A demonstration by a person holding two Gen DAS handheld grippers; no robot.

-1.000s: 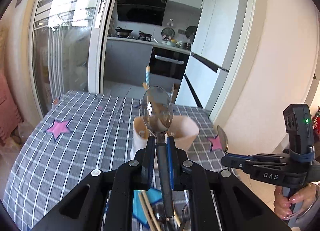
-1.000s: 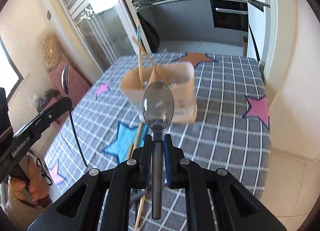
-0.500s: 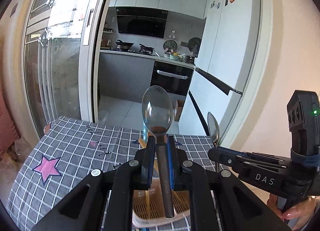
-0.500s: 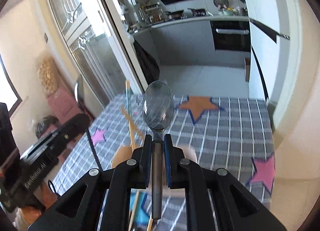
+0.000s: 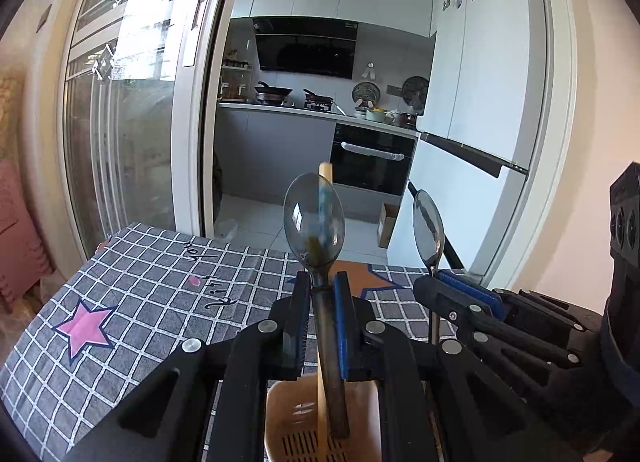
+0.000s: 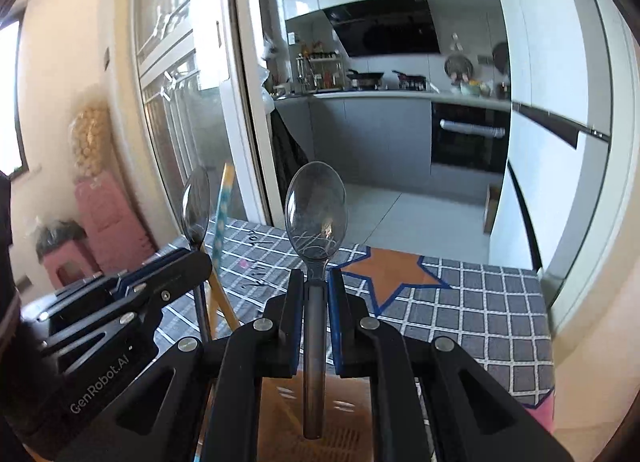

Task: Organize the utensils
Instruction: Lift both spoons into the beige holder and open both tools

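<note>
Left gripper clamped on spoon, bowl up | right gripper clamped on second spoon | both above tan holder

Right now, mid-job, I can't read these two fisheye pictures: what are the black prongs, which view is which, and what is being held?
No robot arm here: a person holds a two-finger gripper in each hand, with a camera on each looking along its fingers. In the left wrist view, the left gripper is shut on a spoon, bowl up; the right gripper shows at the right edge. In the right wrist view, the right gripper is shut on a second spoon, also bowl up. Below both sits a tan perforated holder with chopsticks standing in it, on a grey checked tablecloth with stars. The kitchen lies behind.
</note>
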